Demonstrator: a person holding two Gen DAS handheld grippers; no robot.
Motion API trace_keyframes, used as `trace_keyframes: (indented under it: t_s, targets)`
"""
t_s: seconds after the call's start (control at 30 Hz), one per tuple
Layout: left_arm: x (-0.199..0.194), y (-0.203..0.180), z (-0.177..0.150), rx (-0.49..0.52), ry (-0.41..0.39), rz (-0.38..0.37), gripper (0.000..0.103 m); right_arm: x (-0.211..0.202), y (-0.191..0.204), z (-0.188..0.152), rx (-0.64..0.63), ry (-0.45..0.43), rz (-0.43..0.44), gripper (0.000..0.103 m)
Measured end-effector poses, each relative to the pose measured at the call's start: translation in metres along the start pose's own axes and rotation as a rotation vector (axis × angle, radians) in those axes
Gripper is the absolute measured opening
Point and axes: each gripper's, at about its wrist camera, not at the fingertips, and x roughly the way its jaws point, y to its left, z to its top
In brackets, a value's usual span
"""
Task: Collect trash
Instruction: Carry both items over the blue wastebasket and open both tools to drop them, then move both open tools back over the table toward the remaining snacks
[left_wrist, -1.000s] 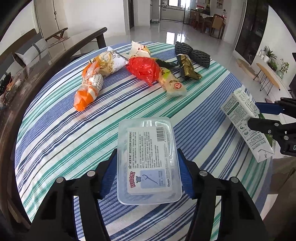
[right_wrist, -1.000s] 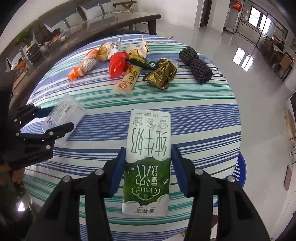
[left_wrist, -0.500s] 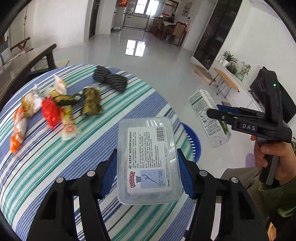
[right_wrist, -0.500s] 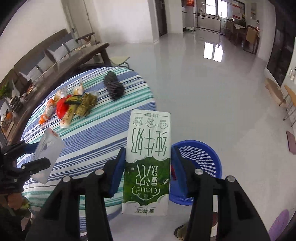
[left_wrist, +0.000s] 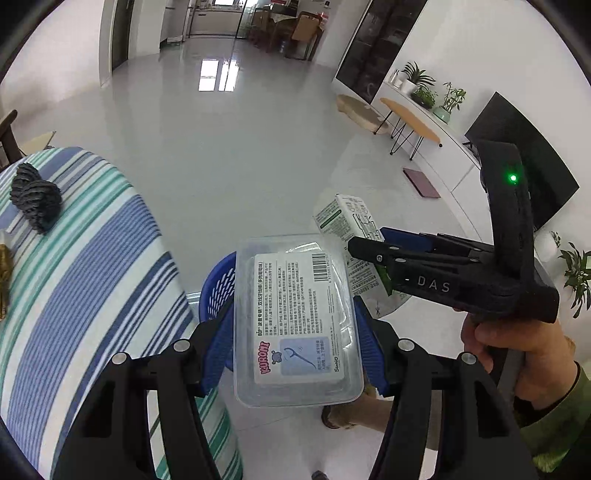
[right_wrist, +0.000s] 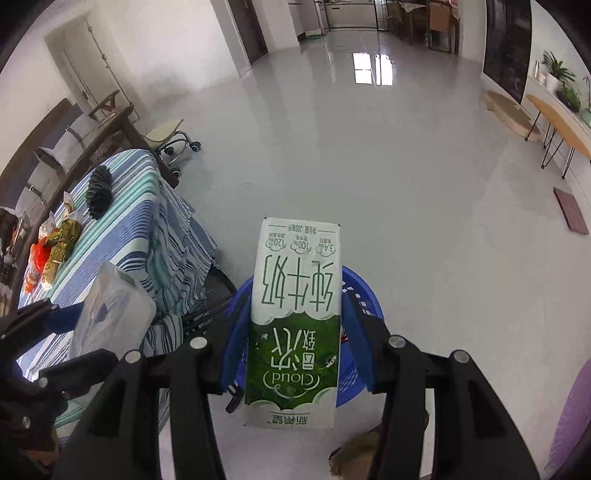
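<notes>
My left gripper (left_wrist: 295, 332) is shut on a clear plastic floss-pick box (left_wrist: 297, 325) and holds it in the air off the table's edge, above a blue basket (left_wrist: 218, 288) on the floor. My right gripper (right_wrist: 295, 325) is shut on a green and white milk carton (right_wrist: 295, 325), held over the same blue basket (right_wrist: 360, 291). The right gripper with the carton (left_wrist: 343, 221) shows at the right of the left wrist view. The left gripper with the box (right_wrist: 110, 314) shows at the left of the right wrist view.
The striped round table (right_wrist: 125, 236) stands to the left with snack wrappers (right_wrist: 59, 243) and a black knitted bundle (right_wrist: 99, 192) on it. A rolling stool (right_wrist: 173, 140) stands behind it. A side table with plants (left_wrist: 413, 118) lines the right wall.
Both grippers have swung right, away from the table, with their loads. The table has slid to the left of both views and the blue basket now lies under both grippers.
</notes>
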Motion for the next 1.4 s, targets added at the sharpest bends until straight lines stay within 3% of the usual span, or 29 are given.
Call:
trace_keyframes:
  t_s: [0.3, 0.4, 0.43, 0.5, 0.63, 0.77, 0.87, 1.0, 1.23, 1.4]
  targets:
    - [0.057, -0.002, 0.013, -0.005, 0.047, 0.013, 0.061, 0.049, -0.038, 0.007, 0.131, 0.056, 0.058, 0.049]
    - [0.069, -0.005, 0.02, 0.006, 0.043, 0.019, 0.062, 0.058, -0.047, 0.009, 0.162, 0.058, 0.092, 0.056]
    - [0.068, -0.004, 0.019, 0.006, 0.036, 0.023, 0.071, 0.056, -0.051, 0.01, 0.181, 0.041, 0.089, 0.071]
    - [0.066, -0.002, 0.022, -0.005, 0.008, 0.037, 0.087, 0.048, -0.059, 0.01, 0.218, 0.006, 0.082, 0.075]
    - [0.044, -0.002, 0.029, -0.013, -0.063, 0.028, 0.093, 0.019, -0.069, 0.014, 0.24, -0.088, 0.023, 0.078]
    - [-0.001, -0.009, 0.025, 0.026, -0.171, 0.075, 0.098, -0.023, -0.055, 0.012, 0.196, -0.24, -0.037, 0.089]
    - [-0.038, -0.009, 0.006, 0.061, -0.228, 0.127, 0.098, -0.051, -0.033, 0.007, 0.135, -0.349, -0.043, 0.098]
    - [-0.069, 0.01, -0.04, 0.056, -0.232, 0.21, 0.098, -0.066, 0.019, -0.008, 0.002, -0.411, 0.009, 0.098]
    - [-0.107, 0.088, -0.126, -0.069, -0.168, 0.407, 0.098, -0.046, 0.141, -0.055, -0.303, -0.319, 0.137, 0.098]
    - [-0.144, 0.152, -0.159, -0.19, -0.142, 0.48, 0.098, -0.023, 0.227, -0.086, -0.454, -0.209, 0.169, 0.098]
